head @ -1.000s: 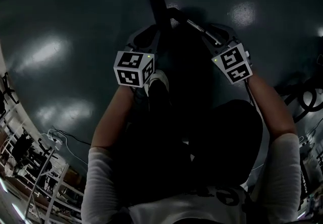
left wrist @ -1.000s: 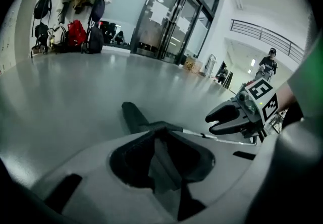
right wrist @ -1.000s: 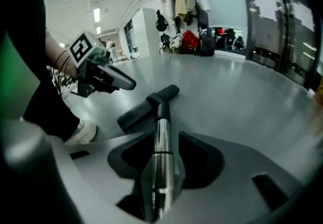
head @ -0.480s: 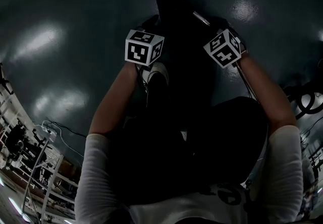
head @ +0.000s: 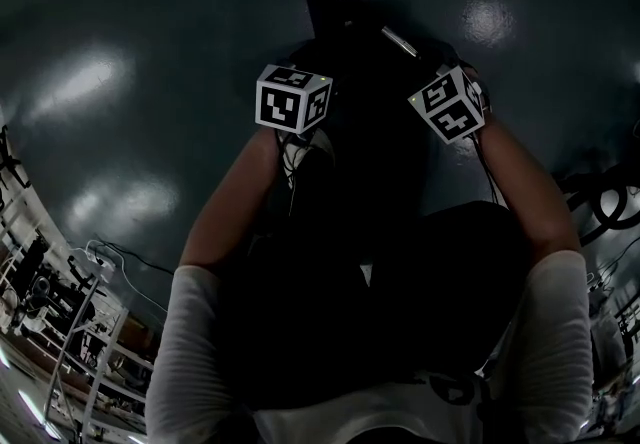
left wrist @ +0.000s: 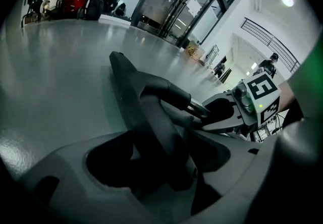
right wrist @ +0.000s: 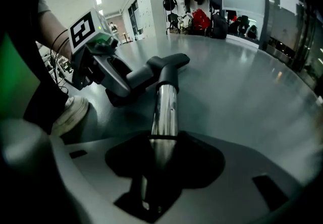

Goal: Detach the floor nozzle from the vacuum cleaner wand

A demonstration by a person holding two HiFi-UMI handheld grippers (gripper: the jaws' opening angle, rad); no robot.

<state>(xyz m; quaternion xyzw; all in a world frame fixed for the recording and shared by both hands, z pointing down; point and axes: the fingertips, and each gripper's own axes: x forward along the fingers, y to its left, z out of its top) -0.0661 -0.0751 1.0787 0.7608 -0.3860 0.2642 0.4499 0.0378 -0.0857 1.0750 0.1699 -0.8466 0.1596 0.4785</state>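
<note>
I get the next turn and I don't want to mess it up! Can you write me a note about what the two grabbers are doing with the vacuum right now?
Left gripper: jaws opening, set around the dark neck of the floor nozzle, not seen squeezing it.
Right gripper: jaws closing, with the shiny wand between them, not gripped yet.
Things: the floor nozzle lies on the floor, and the wand looks still plugged into its neck.
Done: both grippers are in place, one on each part.
Left to do: grip both parts and pull the nozzle off the wand.
</note>
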